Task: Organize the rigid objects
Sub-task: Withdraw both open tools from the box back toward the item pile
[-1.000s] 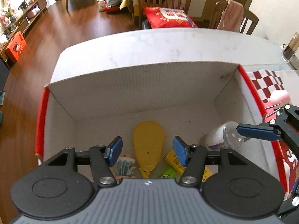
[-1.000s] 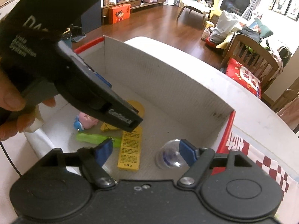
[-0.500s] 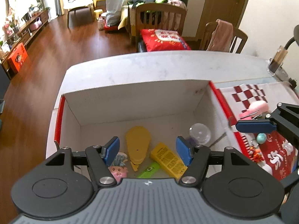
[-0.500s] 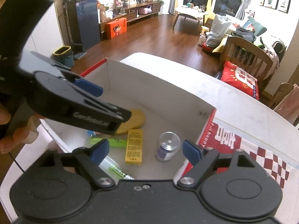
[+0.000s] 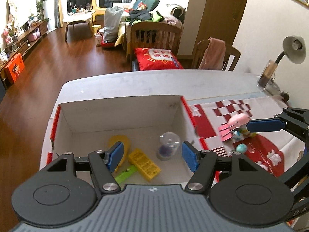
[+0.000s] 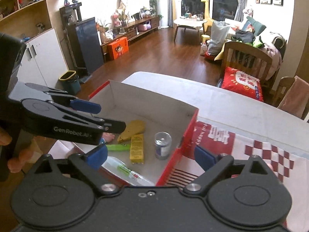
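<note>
Left gripper [image 5: 151, 155]: jaws partly apart, nothing between the pads, held above the near half of the box [image 5: 123, 114]. Right gripper [image 6: 152, 155]: jaws opening, wide and empty, astride the box's red right edge.

Box contents, all on the floor with free space along the far wall:
- clear jar [image 5: 168, 146], upright, nearest the right wall
- yellow block [image 5: 144, 164], beside the jar
- green stick [image 5: 125, 174], touching the block
- yellow paddle [image 5: 123, 145] (partly behind a pad)

Outside, on the red-and-white cloth [image 5: 227, 114]: pink toy [image 5: 234, 124] and small ball [image 5: 241, 147], well clear of the box edge.
</note>
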`<control>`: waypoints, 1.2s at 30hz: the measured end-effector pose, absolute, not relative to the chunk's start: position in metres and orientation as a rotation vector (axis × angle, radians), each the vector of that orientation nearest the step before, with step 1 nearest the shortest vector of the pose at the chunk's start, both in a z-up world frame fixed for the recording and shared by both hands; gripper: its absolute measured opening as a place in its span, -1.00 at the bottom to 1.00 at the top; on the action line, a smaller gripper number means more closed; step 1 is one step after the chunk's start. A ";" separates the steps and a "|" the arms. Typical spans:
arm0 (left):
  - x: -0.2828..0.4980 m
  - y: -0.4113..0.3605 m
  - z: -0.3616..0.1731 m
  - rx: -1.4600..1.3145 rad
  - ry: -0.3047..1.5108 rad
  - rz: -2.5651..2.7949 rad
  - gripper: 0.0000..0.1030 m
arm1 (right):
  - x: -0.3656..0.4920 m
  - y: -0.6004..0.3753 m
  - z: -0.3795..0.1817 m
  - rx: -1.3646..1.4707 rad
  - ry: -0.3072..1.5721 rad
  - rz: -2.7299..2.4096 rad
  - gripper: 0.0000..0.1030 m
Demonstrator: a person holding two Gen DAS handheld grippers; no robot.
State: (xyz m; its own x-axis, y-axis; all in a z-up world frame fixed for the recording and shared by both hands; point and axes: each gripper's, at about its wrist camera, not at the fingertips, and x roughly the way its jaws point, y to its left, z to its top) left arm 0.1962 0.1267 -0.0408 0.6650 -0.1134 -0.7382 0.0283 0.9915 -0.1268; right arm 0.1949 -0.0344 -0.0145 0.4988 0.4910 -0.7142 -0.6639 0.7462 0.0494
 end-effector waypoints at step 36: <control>0.188 -0.090 -0.135 0.027 0.787 -0.171 0.55 | 0.212 -0.246 -0.092 -0.134 0.821 0.488 0.99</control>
State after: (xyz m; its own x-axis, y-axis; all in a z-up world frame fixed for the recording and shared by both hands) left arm 0.1877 -0.0899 -0.1355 0.6929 -0.1427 -0.7068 0.1629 0.9859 -0.0393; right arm 0.2121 -0.2464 -0.0922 0.5783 0.3648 -0.7298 -0.4663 0.8818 0.0712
